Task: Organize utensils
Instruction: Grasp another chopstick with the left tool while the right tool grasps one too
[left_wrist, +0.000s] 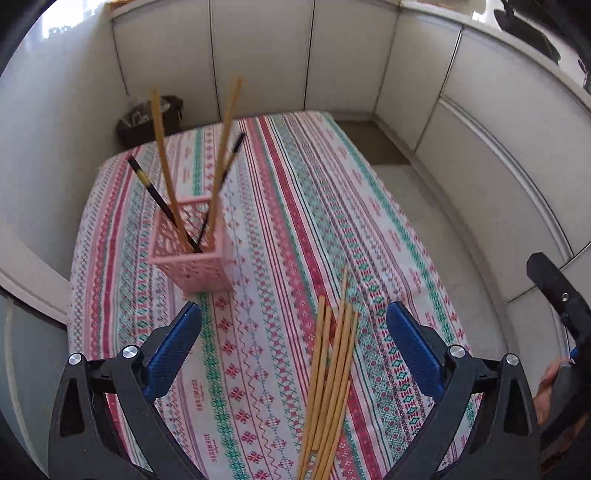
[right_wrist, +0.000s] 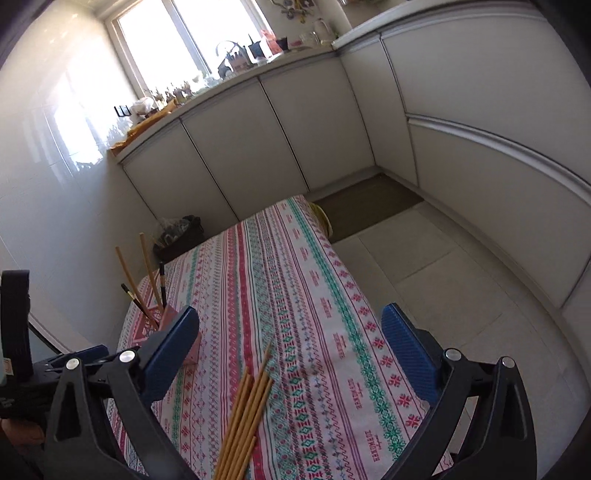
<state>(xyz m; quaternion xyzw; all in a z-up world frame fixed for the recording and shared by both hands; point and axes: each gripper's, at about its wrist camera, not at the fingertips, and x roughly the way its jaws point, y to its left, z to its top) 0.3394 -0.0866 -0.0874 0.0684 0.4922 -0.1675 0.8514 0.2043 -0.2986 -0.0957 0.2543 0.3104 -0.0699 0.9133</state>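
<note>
A pink lattice holder (left_wrist: 194, 247) stands on the striped tablecloth (left_wrist: 295, 206) and holds two bamboo chopsticks (left_wrist: 225, 147) and two black ones (left_wrist: 147, 184). Several loose bamboo chopsticks (left_wrist: 332, 376) lie in a bundle on the cloth. My left gripper (left_wrist: 293, 332) is open and empty above the bundle, the holder just beyond its left finger. My right gripper (right_wrist: 290, 332) is open and empty over the same bundle (right_wrist: 247, 417). The holder (right_wrist: 173, 321) shows partly behind its left finger.
White cabinets (right_wrist: 295, 129) ring the small table. A dark bin (left_wrist: 147, 118) with a plastic liner stands on the floor past the far left corner. A brown mat (right_wrist: 369, 210) lies on the tiled floor. The other gripper's body (left_wrist: 565, 314) shows at right.
</note>
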